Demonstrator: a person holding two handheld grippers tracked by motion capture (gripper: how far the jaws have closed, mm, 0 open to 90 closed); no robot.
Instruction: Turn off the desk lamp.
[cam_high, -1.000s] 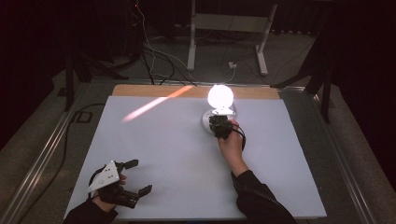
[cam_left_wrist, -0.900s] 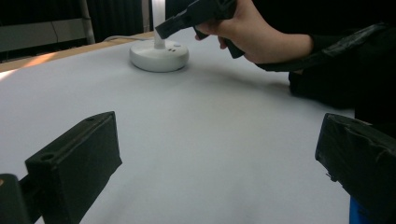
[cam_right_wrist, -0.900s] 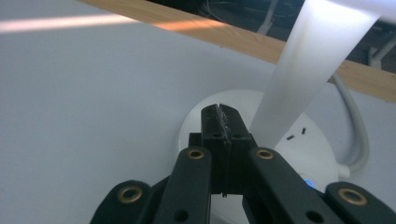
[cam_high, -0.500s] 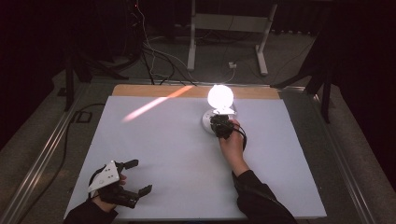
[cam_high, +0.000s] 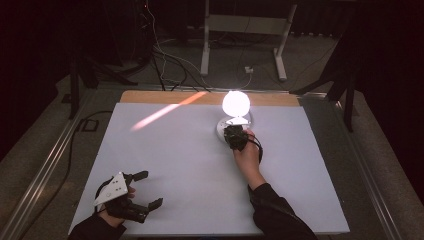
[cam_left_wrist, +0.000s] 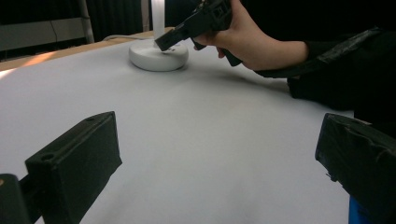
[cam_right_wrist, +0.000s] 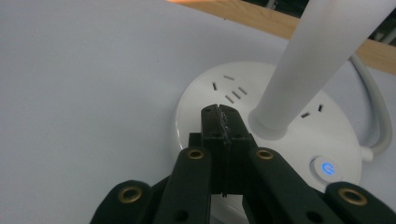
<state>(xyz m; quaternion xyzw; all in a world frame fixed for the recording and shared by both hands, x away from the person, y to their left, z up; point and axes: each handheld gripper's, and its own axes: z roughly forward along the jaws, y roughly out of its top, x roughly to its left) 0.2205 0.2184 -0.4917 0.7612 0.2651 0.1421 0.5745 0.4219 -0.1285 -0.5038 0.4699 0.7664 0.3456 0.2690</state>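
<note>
A white desk lamp stands at the back middle of the table, its round head (cam_high: 236, 103) glowing. Its round white base (cam_right_wrist: 289, 149) has socket slots and a blue-lit power button (cam_right_wrist: 325, 168), and a white stem (cam_right_wrist: 317, 56) rises from it. My right gripper (cam_right_wrist: 218, 112) is shut with nothing between its jaws, its tip resting over the base's near side, left of the stem. From the left gripper view the right gripper (cam_left_wrist: 161, 44) points down at the base (cam_left_wrist: 156, 58). My left gripper (cam_high: 150, 189) rests open at the near left corner, empty (cam_left_wrist: 219, 140).
A white sheet (cam_high: 190, 165) covers the table, with a wooden strip (cam_high: 150, 96) along the far edge. The lamp's white cord (cam_right_wrist: 378, 116) runs off behind the base. Cables and a metal stand (cam_high: 240, 30) lie on the dark floor beyond.
</note>
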